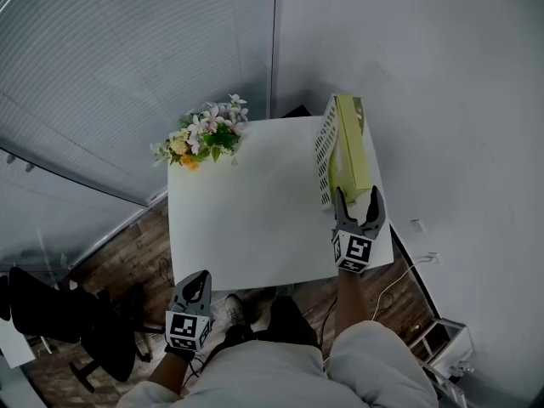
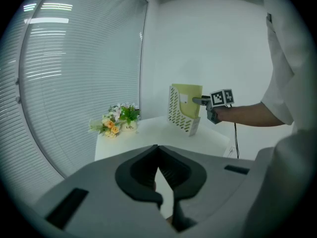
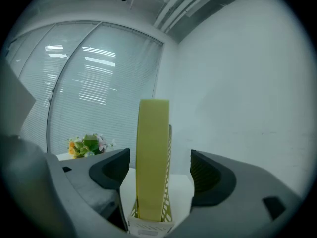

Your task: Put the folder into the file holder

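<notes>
A yellow-green folder (image 1: 350,143) stands upright inside the white perforated file holder (image 1: 325,147) on the right side of the white table (image 1: 255,219). My right gripper (image 1: 357,194) is at the holder's near end, open. In the right gripper view the folder (image 3: 152,152) rises from the holder (image 3: 148,226) between the wide-apart jaws, and neither pad touches it. My left gripper (image 1: 195,280) hangs low off the table's near left corner, shut and empty. In the left gripper view, my left gripper's (image 2: 158,150) jaws meet; far off I see the holder (image 2: 179,117) and the right gripper (image 2: 204,101).
A small pot of flowers (image 1: 204,138) sits at the table's far left corner. A window with blinds (image 1: 102,75) is on the left and a white wall (image 1: 442,100) close behind the holder. A black chair (image 1: 51,313) stands on the wooden floor at lower left.
</notes>
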Action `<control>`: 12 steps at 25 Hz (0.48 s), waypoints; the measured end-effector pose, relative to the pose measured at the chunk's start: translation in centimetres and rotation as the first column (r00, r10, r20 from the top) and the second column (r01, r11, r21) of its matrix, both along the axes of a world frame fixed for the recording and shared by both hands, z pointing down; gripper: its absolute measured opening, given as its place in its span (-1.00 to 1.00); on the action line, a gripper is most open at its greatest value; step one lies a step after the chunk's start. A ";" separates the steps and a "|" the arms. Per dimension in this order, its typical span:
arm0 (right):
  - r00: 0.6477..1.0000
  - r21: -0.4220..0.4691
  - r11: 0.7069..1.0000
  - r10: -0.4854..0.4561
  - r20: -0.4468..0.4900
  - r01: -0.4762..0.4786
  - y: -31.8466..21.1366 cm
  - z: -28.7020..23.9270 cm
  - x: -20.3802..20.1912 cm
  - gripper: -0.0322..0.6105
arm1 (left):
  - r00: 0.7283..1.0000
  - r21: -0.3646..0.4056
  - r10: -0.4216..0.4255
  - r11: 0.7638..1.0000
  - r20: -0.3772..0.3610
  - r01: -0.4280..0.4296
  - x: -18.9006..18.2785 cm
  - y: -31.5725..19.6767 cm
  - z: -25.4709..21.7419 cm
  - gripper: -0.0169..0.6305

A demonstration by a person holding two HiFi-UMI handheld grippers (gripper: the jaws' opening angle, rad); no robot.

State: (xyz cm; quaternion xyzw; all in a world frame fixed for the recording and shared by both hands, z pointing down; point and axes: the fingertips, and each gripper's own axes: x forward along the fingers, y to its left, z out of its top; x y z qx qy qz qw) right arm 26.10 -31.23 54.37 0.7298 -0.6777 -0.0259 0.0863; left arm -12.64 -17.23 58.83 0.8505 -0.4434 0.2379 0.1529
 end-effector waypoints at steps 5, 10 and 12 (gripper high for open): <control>1.000 0.052 0.998 -0.027 -0.013 0.027 2.8 -4.7 -1.4 0.26 | 0.998 0.067 0.032 0.997 -0.046 -0.029 0.8 -0.6 -2.4 -0.92; 0.999 0.085 0.995 -0.047 -0.019 0.048 6.3 -8.5 -3.2 0.25 | 0.994 0.124 0.068 0.991 -0.081 -0.058 1.0 -0.5 -4.3 -0.92; 0.998 0.093 0.994 -0.054 -0.026 0.056 7.8 -9.6 -4.1 0.25 | 0.993 0.145 0.079 0.987 -0.093 -0.065 0.9 -0.4 -5.0 -0.92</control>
